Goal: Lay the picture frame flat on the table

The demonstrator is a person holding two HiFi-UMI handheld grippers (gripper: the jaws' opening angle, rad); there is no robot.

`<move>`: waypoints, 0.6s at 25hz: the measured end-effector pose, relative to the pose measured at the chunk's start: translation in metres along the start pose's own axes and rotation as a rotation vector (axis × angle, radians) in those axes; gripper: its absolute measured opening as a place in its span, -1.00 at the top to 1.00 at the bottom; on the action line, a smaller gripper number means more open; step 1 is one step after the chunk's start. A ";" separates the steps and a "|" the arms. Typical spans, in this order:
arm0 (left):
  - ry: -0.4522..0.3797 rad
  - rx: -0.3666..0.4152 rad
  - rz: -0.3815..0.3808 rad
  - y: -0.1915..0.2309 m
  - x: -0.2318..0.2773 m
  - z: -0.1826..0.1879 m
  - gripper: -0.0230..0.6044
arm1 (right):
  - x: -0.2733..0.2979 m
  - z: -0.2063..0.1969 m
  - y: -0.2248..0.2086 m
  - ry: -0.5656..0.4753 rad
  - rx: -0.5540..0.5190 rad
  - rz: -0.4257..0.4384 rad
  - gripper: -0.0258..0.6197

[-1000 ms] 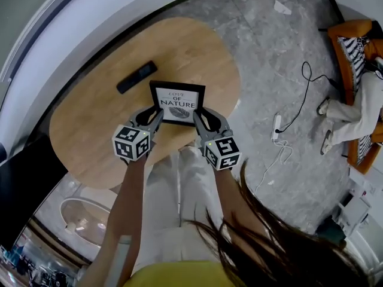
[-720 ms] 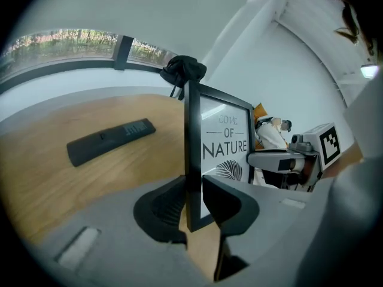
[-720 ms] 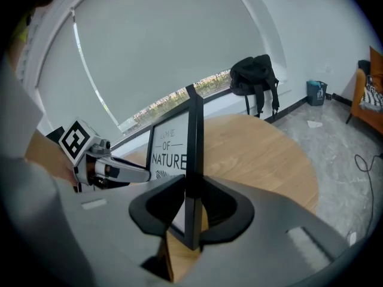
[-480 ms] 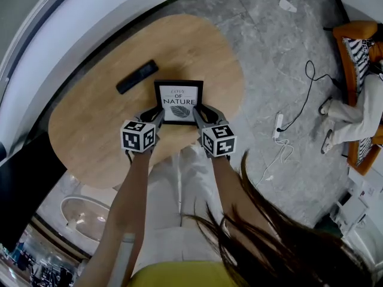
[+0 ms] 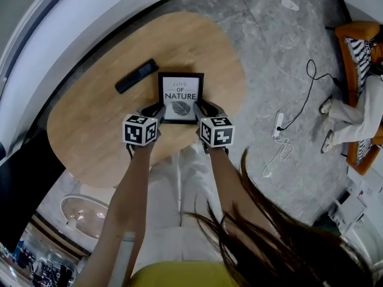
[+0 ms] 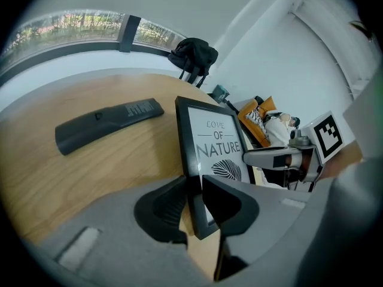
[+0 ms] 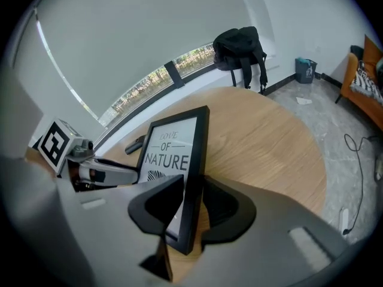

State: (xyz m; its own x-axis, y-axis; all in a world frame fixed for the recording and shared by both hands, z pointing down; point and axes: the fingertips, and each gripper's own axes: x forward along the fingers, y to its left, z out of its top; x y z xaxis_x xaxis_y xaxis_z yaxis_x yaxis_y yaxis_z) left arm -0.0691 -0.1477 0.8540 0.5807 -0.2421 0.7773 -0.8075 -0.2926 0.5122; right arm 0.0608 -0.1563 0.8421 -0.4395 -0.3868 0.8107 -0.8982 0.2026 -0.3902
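Frame (image 5: pixel 180 96) on table (image 5: pixel 90 130), remote (image 5: pixel 136 76) just behind-left.

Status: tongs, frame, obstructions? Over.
Left tongs clamped on picture frame, left edge. Right tongs opening, right edge between them. Frame tilted, not flat yet. Remote beside it, apart.

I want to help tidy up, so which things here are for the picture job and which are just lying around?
For the job:
- picture frame
- left gripper, clamped on the frame's edge
- right gripper, jaws opening with the frame's edge between them
- table, where the frame goes

Just lying about:
- remote
- backpack
- power strip
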 end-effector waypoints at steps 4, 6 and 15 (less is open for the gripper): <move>0.025 0.005 0.007 0.004 0.006 -0.001 0.65 | 0.004 -0.002 -0.004 0.013 0.026 -0.027 0.61; 0.031 0.009 0.009 0.004 0.006 0.000 0.65 | 0.005 -0.003 -0.007 0.023 0.027 -0.052 0.57; -0.047 0.038 0.028 0.000 -0.012 0.013 0.58 | -0.020 0.000 -0.011 -0.018 0.004 -0.135 0.69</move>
State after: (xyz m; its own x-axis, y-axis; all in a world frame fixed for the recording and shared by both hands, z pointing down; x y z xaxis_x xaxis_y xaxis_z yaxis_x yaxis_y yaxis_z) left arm -0.0745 -0.1569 0.8396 0.5633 -0.2933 0.7724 -0.8193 -0.3196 0.4760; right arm 0.0796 -0.1510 0.8304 -0.3150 -0.4261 0.8481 -0.9491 0.1444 -0.2799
